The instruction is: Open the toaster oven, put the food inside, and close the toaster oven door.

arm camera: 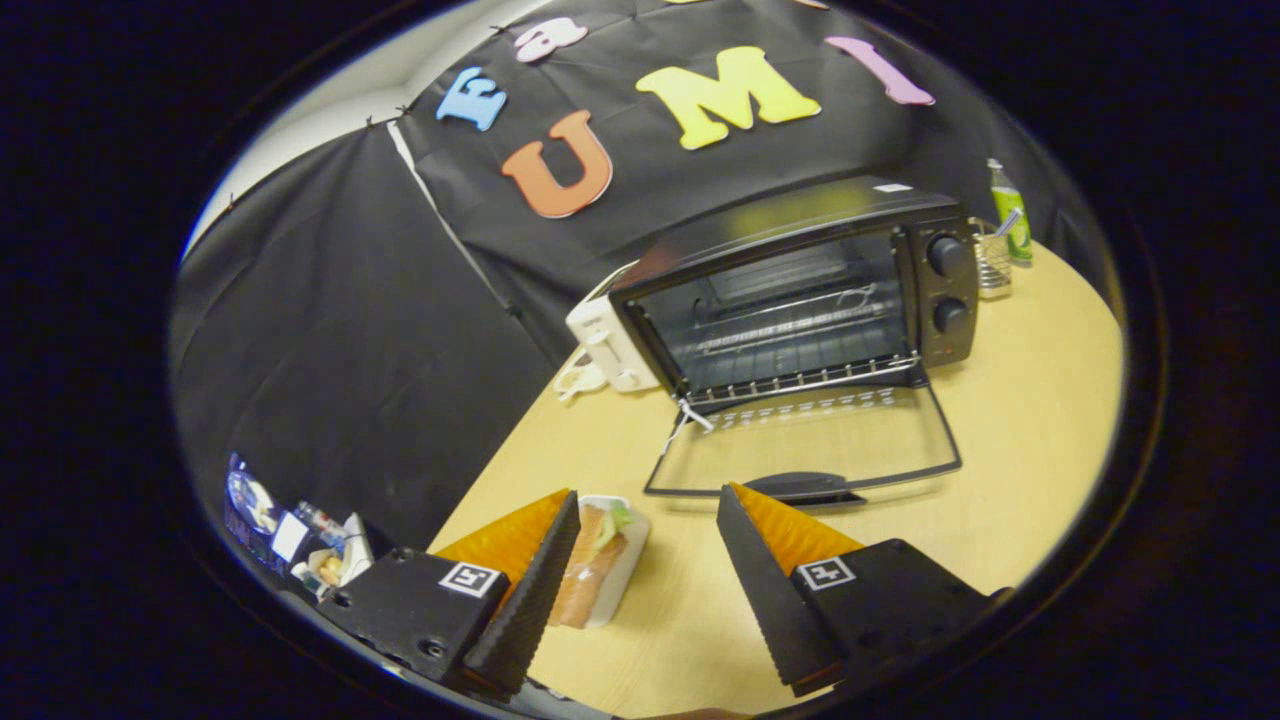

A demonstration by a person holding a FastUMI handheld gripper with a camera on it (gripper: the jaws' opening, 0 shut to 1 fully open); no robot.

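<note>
The tool [648, 510] hangs over the counter [1020, 470] with its two fingers spread wide and nothing between them but bare wood. Each finger mount carries one square printed marker, two in all, too small to make sense of. Just ahead of the left finger, partly tucked behind its tip, sits one white tray [622, 560], and in it lies the food [592, 565], a sandwich with a bit of green showing. Beyond the fingers stands the toaster oven [800, 290], its glass door [805, 445] dropped flat onto the counter, the handle nearest the tool, just ahead of the right fingertip. Inside, one wire rack [800, 378]. Two round knobs [947, 285] stacked on the oven's right panel; any markings around them are too small to read. A small pale label on the oven's top, unreadable. Behind the oven's left side, one white appliance [605, 345]. Beyond its right side, a wire holder [992, 265] and one green bottle [1010, 215], label not legible.
</note>
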